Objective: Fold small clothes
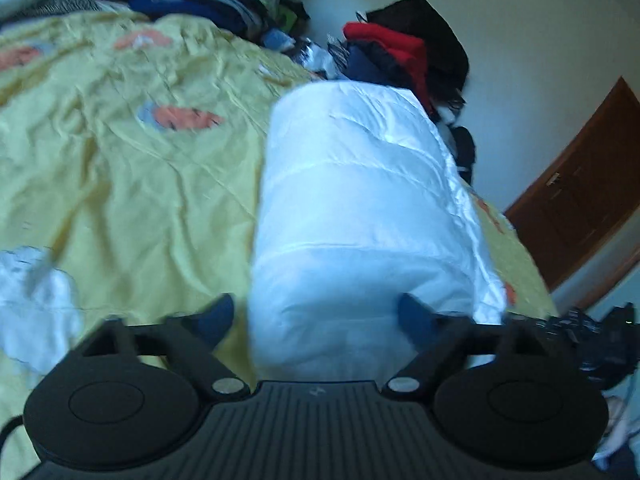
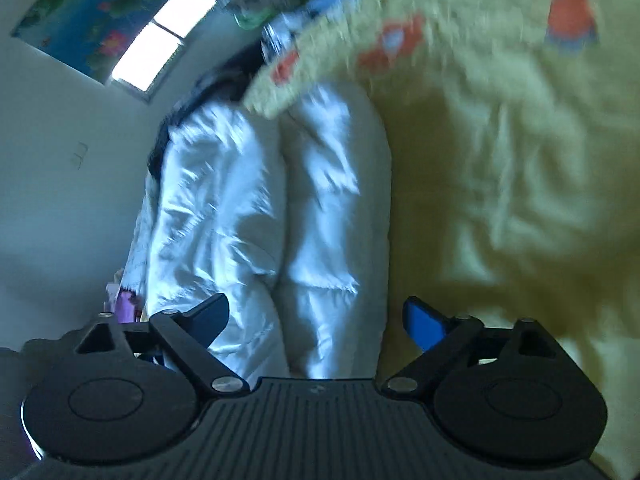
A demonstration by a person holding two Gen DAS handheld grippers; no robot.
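Note:
A white puffy quilted garment [image 1: 360, 208] lies folded into a long bundle near the right edge of a bed with a yellow printed sheet [image 1: 120, 152]. My left gripper [image 1: 316, 316] is open, its blue-padded fingers standing either side of the bundle's near end. In the right wrist view the same white garment [image 2: 272, 208] shows as two padded halves side by side. My right gripper [image 2: 316, 316] is open over its near end, with the right finger over the yellow sheet [image 2: 500, 200]. Both views are motion-blurred.
Piles of dark, blue and red clothes [image 1: 392, 48] lie at the far side of the bed by the wall. Another white cloth [image 1: 32, 304] lies at the left. A brown wooden door [image 1: 580, 184] stands right. A window [image 2: 164, 32] and poster are on the wall.

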